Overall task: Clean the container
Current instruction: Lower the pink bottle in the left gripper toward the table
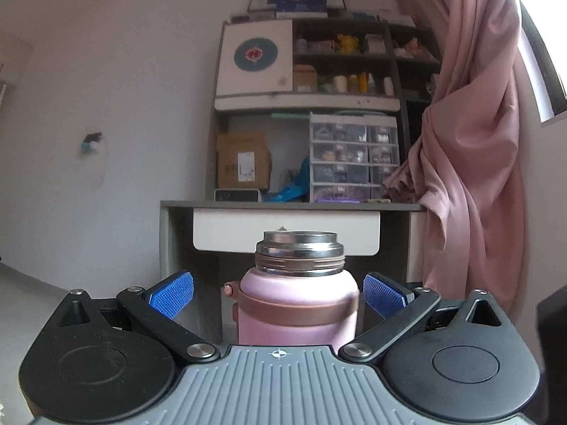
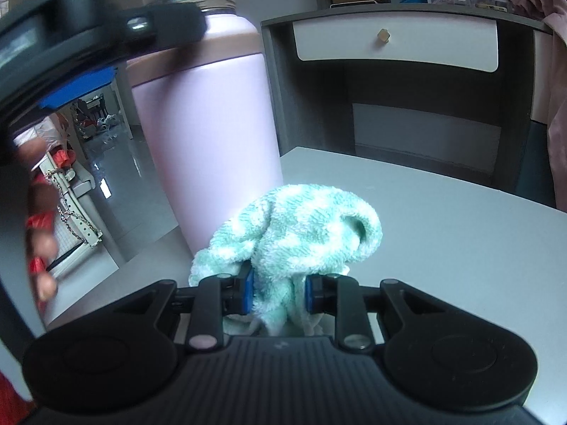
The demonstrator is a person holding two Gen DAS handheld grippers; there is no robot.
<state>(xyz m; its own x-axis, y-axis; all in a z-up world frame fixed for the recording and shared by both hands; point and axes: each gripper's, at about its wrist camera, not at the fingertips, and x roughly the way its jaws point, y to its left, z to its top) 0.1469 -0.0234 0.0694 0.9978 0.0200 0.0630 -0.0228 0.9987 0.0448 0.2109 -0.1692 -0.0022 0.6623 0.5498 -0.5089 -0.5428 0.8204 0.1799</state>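
The right gripper [image 2: 278,295] is nearly shut, its 2 blue pads pinching a fluffy mint-green and white towel [image 2: 301,226] that bunches up ahead of the fingers and rests on the pale grey bench [image 2: 443,233]. Just beyond and left of the towel stands the tall pale pink metal flask with a bare steel threaded neck [image 2: 209,113], lid off, upright on the bench.

The left gripper [image 1: 278,292] is wide open, its blue pads either side of the flask's shoulder [image 1: 297,301] and clear of it; in the right wrist view it appears blurred at the flask's top.

Behind is a grey desk with a white drawer [image 1: 287,226], carrying a brown cardboard box with a white label [image 1: 242,159], whose writing is too small to read, and a clear plastic drawer unit [image 1: 354,157]. A pink curtain [image 1: 471,141] hangs on the right.
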